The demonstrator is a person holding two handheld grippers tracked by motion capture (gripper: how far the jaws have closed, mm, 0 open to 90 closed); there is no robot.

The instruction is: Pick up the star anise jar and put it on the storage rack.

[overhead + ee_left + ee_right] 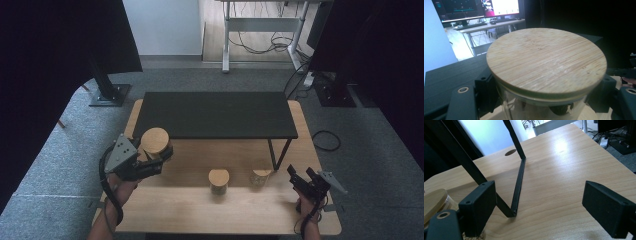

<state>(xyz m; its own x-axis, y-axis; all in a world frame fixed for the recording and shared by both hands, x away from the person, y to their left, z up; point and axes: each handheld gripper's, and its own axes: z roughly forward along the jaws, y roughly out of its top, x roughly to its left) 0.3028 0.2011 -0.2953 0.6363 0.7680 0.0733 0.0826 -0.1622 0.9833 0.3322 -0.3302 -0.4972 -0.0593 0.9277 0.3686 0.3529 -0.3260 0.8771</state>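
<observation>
The left gripper [159, 156] is clamped on a glass jar [155, 142] with a round bamboo lid [546, 62]. The jaws press the glass wall from both sides just under the lid, which keeps the jar upright and the lid free. The jar hangs above the desk [240, 212], just in front of the near edge of the black shelf [215, 115], likely so it can be set on top.

The right gripper [303, 176] rests low over the desk with its jaws apart and nothing between them, apparently waiting. Beyond its tips stands the shelf's thin black leg [517, 187]. To its left sits a second jar [261, 177], and further that way a third jar [219, 181].
</observation>
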